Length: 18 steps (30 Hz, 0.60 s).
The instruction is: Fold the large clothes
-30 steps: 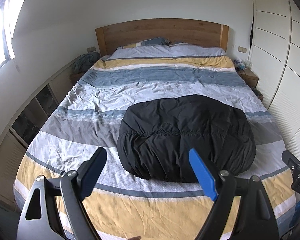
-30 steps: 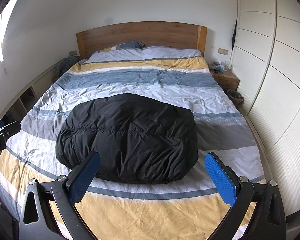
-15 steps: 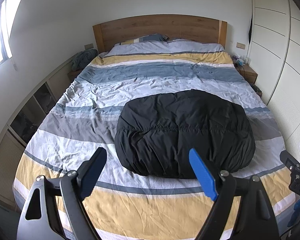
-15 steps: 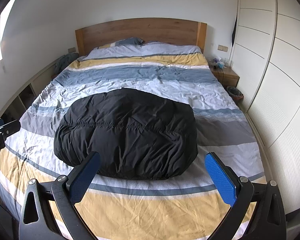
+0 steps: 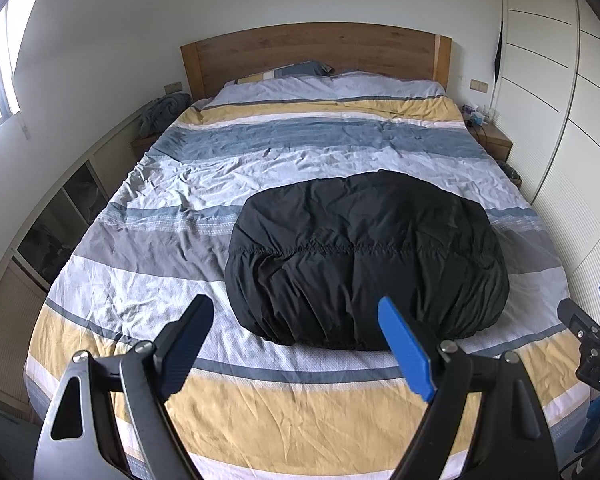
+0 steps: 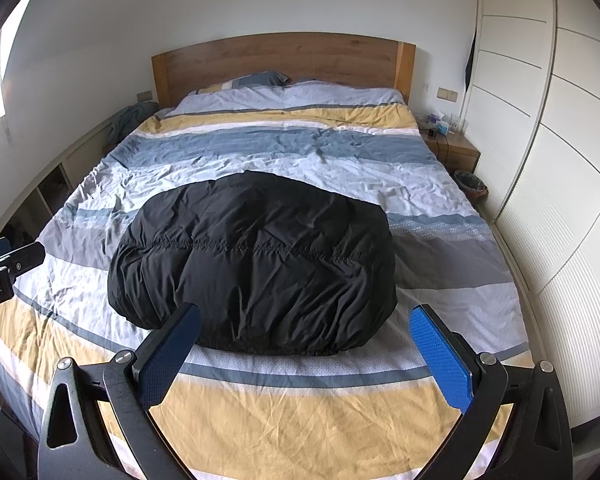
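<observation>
across the near end of the bed (image 5: 260, 420) runs a yellow band of the striped cover, creased, with a grey line and a white band beyond it. above that near edge hang both grippers, pointing down and forward over the bedding. left gripper (image 5: 296, 344) has its jaws spread wide with nothing between them; only the cover shows in the gap, and neither pad touches cloth. right gripper (image 6: 304, 348) is just as wide, also empty, its pads clear of the bedding. each tool shows at the edge of the other's view, side by side and apart.

just past the fingertips lies the black jacket (image 6: 252, 264), a puffy bundle folded into a rounded mound, with a gathered seam running across it. it sits on the grey and white bands, nearer the foot of the bed than the head, and a little toward the right edge of the bed as seen from the left wrist. neither gripper touches it.

beyond it the cover goes on in pale, blue and yellow stripes to the pillows (image 5: 300, 70) and the wooden headboard (image 6: 284, 60). low shelves (image 5: 60, 220) line the left wall under a window, white wardrobe doors (image 6: 560, 140) fill the right wall, and a small bedside table (image 6: 452, 150) stands by the far right corner of the bed.
</observation>
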### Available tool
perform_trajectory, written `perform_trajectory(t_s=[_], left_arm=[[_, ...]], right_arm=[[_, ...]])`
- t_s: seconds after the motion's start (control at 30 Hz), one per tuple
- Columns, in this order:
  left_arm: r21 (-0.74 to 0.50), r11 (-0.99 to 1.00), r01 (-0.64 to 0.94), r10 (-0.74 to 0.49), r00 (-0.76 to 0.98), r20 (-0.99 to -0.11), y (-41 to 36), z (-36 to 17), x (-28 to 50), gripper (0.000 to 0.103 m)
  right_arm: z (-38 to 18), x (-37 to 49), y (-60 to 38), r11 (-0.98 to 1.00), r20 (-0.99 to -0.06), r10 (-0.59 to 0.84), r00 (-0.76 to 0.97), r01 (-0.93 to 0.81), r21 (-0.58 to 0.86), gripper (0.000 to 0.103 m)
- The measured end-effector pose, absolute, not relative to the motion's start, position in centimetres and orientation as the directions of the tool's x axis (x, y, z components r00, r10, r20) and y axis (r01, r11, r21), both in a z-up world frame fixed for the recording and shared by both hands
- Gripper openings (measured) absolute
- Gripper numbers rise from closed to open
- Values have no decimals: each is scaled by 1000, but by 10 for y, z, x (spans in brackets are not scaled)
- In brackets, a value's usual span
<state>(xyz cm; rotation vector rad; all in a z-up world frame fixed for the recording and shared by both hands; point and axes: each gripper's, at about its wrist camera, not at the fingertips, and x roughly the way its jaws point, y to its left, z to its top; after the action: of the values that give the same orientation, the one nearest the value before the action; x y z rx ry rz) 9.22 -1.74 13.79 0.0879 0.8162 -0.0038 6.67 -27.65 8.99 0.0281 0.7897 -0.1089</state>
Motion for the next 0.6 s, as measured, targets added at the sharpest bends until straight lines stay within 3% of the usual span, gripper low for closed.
perform_trajectory(t_s=[0.6], left_arm=[[67,996,54,15,656,-755,-15,120,85,84]], right_arm=[[103,63,-267,985,-727,-169,666,135,-106,103]])
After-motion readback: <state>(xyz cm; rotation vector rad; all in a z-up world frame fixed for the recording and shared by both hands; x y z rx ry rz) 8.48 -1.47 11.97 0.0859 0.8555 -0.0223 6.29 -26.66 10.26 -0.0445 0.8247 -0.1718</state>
